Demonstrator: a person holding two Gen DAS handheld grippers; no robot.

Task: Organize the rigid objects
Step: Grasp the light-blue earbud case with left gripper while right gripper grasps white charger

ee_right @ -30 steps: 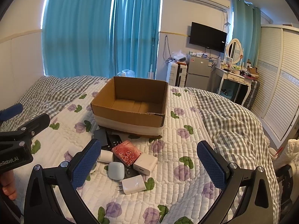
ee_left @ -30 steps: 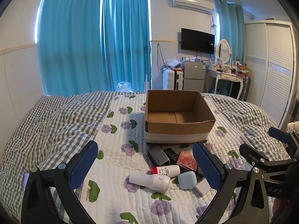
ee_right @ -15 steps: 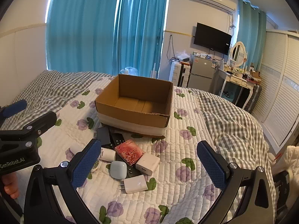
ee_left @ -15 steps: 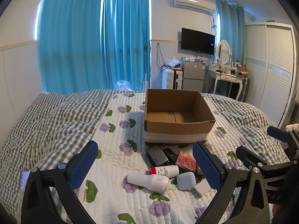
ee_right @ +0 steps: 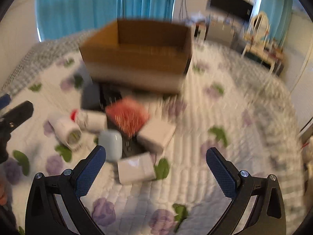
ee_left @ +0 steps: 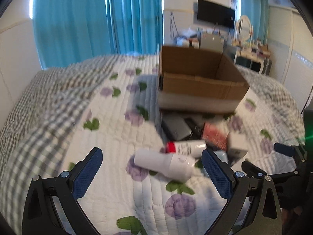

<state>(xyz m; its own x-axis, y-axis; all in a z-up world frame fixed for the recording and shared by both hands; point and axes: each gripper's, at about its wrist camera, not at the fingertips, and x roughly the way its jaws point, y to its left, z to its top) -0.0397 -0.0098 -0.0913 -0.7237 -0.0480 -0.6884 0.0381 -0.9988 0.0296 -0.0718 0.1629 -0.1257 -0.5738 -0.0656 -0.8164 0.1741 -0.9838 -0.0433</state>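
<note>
An open cardboard box (ee_left: pixel 197 80) stands on the bed; it also shows in the right wrist view (ee_right: pixel 137 56). In front of it lies a pile: a white handheld device (ee_left: pixel 166 163), a white tube with a red cap (ee_left: pixel 185 145), a red packet (ee_right: pixel 127 116), a pale blue case (ee_right: pixel 110 144), white chargers (ee_right: pixel 136 167) and dark flat items (ee_left: pixel 176 127). My left gripper (ee_left: pixel 151 173) is open and empty just above the white device. My right gripper (ee_right: pixel 155 171) is open and empty above the nearest charger. Both views are blurred.
The bed has a floral quilt (ee_left: pixel 109 129) and a grey checked blanket (ee_left: pixel 39 105). Blue curtains (ee_left: pixel 97 19), a wall TV (ee_left: pixel 215 12) and a dressing table (ee_left: pixel 252 52) stand beyond the bed. The right gripper also shows at the left wrist view's right edge (ee_left: pixel 283 156).
Both grippers have moved forward and down toward the pile, which now looks much closer. Both stay open. The objects have not moved.
</note>
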